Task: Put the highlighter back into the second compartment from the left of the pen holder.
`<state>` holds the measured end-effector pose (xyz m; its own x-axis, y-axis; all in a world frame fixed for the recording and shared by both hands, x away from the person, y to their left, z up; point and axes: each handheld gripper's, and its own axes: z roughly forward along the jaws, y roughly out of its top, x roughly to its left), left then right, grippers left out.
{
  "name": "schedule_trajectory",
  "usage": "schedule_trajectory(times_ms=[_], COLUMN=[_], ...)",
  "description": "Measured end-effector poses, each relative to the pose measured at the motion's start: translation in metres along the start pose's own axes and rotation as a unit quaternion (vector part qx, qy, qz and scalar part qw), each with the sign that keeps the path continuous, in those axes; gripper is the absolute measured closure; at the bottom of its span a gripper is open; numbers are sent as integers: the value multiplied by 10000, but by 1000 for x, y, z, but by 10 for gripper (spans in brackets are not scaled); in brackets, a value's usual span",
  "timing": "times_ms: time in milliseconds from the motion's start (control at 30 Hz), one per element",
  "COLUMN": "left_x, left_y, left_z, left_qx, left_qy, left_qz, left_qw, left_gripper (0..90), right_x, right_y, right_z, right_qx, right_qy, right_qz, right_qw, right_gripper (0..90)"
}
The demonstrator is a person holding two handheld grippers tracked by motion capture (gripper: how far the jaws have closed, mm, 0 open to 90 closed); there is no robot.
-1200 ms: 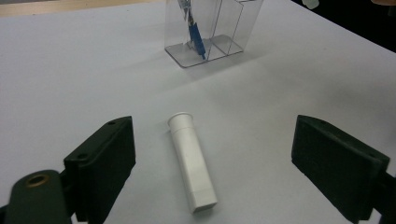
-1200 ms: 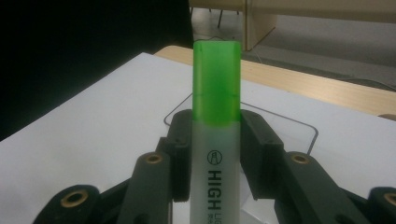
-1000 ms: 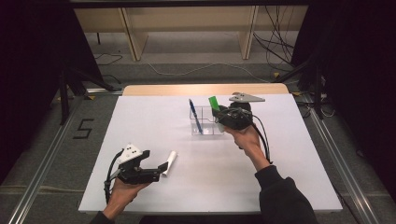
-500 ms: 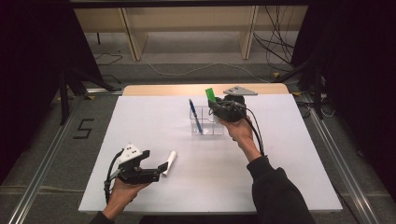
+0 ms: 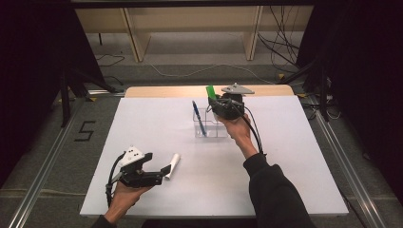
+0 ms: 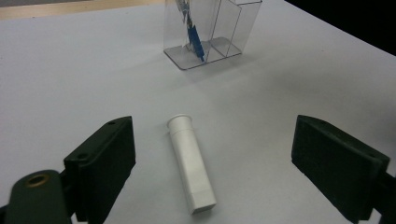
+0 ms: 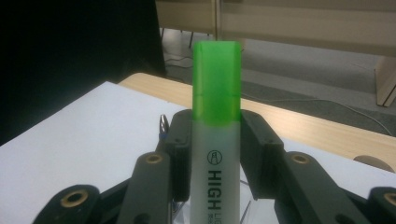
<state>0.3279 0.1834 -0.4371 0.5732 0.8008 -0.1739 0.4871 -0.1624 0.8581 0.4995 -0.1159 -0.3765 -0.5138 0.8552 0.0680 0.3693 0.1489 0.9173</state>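
Two handheld grippers are in use above the white counter (image 5: 294, 156). The right gripper (image 5: 219, 102) has its jaws closed partway on a green-capped highlighter with a frosted white barrel (image 7: 216, 135), one pad pressing on each side of the barrel just below the cap. The highlighter is held just above the clear plastic compartmented organiser (image 5: 212, 124) at the far middle of the counter, cap pointing up and away. A blue pen (image 5: 198, 118) leans in the organiser's left compartment. The left gripper (image 6: 212, 163), near the front left corner, has its jaws wide open and holds nothing. A white plastic tube with a flared end (image 6: 190, 163) lies flat on the counter between those jaws, touching neither.
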Motion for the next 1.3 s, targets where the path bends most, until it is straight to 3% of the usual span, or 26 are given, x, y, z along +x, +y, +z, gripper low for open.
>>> schedule_trajectory(times_ms=[1300], left_x=[0], left_y=[0], left_z=[0], left_qx=[-3], left_qy=[-4], left_qz=[1], left_qw=[10000], left_gripper=[132], right_x=[12], right_y=[-5], right_z=[32], right_qx=[20], right_qy=[-284], right_qz=[-6], right_qw=[9996], right_gripper=[673])
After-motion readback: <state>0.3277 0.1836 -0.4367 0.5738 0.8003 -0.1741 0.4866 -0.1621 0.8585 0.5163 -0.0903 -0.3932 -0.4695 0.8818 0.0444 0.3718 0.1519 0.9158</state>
